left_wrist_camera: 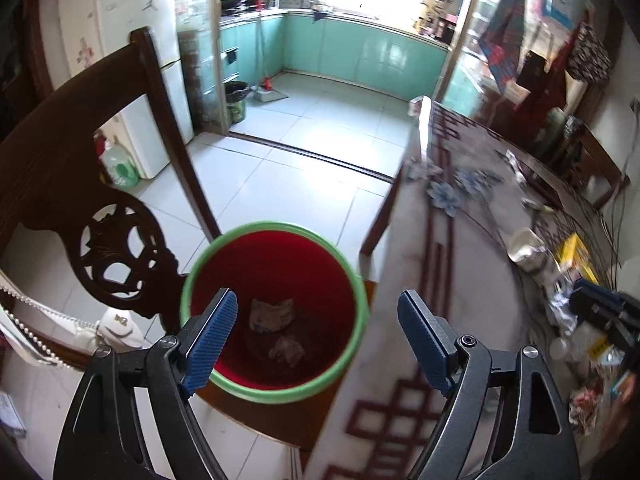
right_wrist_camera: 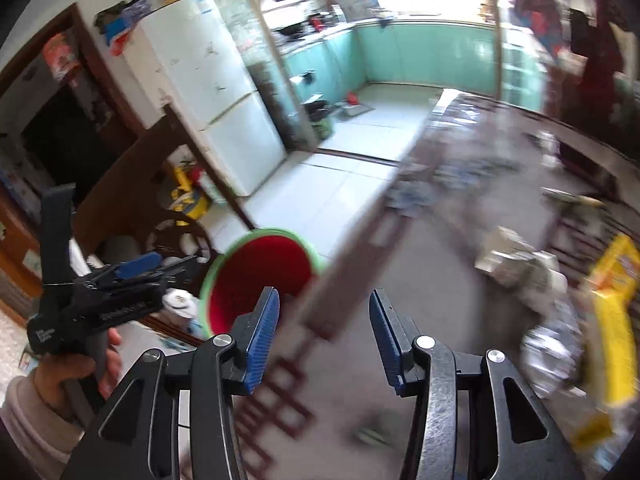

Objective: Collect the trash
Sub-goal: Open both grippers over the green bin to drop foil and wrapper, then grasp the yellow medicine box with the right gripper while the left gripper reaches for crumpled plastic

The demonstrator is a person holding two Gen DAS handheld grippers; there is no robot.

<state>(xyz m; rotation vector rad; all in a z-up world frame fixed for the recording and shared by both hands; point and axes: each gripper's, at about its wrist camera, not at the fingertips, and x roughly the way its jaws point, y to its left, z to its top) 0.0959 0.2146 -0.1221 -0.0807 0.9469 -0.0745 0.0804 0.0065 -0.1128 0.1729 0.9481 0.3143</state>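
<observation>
1. The table [left_wrist_camera: 404, 340] is the biggest thing here, covered by a pale cloth with dark red lattice borders and a blue flower print. Its left edge runs from the bottom of both views up toward the kitchen doorway.
2. A dark wooden chair [left_wrist_camera: 60, 168] with a carved openwork back stands on the tiled floor, left of the table's left edge.
3. The bin [left_wrist_camera: 362, 304], red inside with a green rim, stands on a reddish-brown surface between the chair and the table's left edge, just beside that edge. Crumpled paper scraps [left_wrist_camera: 272, 314] lie at its bottom.
4. The left gripper [left_wrist_camera: 316, 334] hangs over the bin's right rim and the table's left edge, its blue-padded fingers wide apart with nothing between them. In the right wrist view a hand [right_wrist_camera: 76, 372] in a pale sleeve holds it.
5. The right gripper [right_wrist_camera: 324, 338] is above the table close to its left edge, fingers partly apart and empty.
6. More trash sits toward the table's right edge: a yellow box [left_wrist_camera: 574, 250], a crumpled pale carton [left_wrist_camera: 524, 246] just beside it, and shiny foil wrappers [left_wrist_camera: 560, 308] nearer the camera. The right wrist view of this pile is heavily blurred.
</observation>
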